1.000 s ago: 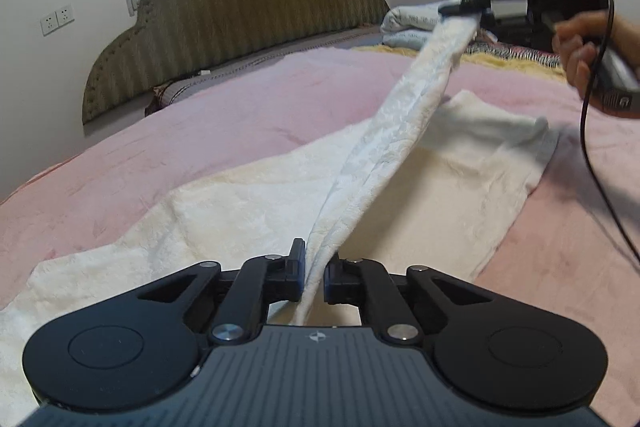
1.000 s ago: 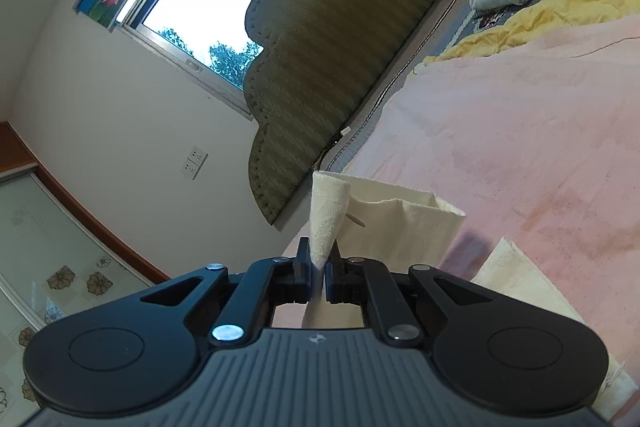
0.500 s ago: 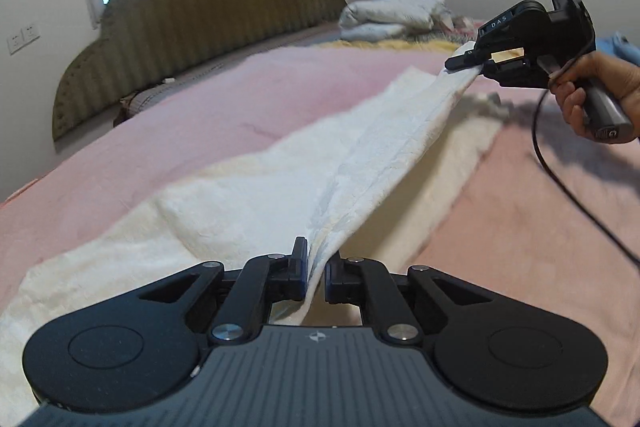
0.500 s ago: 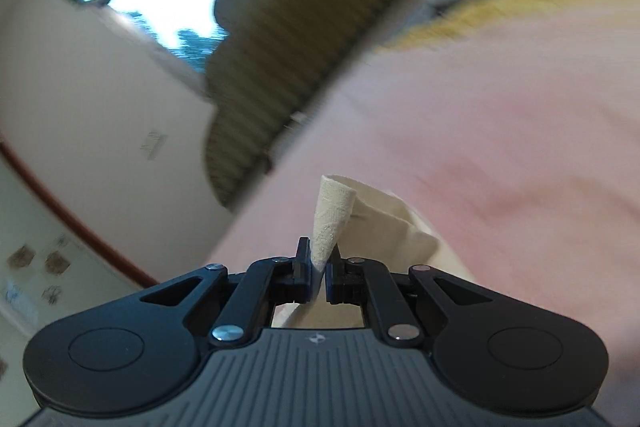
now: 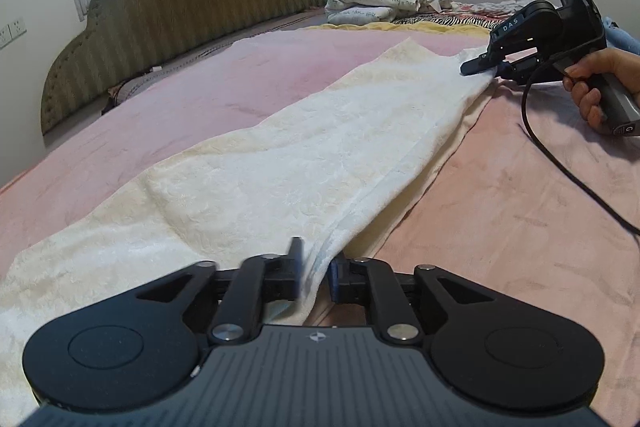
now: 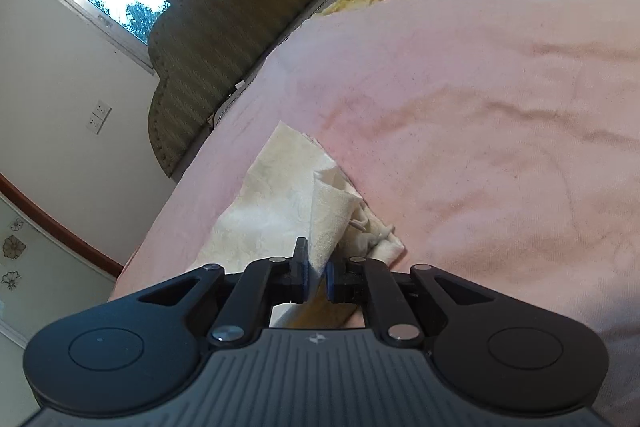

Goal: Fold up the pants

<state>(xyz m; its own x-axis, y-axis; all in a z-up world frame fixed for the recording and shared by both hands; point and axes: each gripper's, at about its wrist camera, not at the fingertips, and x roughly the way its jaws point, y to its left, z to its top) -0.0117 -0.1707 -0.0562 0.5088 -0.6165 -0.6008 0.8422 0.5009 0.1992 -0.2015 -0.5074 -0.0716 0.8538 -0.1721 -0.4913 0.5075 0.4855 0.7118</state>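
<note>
Nearest, the left gripper (image 5: 316, 269) is pinching the near edge of the cream pants (image 5: 320, 155), jaws closed on the cloth. The pants are lying long across the pink bedspread (image 5: 500, 211), one leg folded over the other, running toward the far right. There, the right gripper (image 5: 486, 65), held in the person's hand (image 5: 596, 87), is clamping the far end; its own view is showing the jaws closed on a peaked fold of fabric. Risk, by my reading: releasing unevenly or dragging sideways could be skewing the top layer, leaving edges misaligned. The trailing cable (image 5: 560, 155) could be snagging the cloth. The green headboard (image 5: 180, 7) is standing beyond.
</note>
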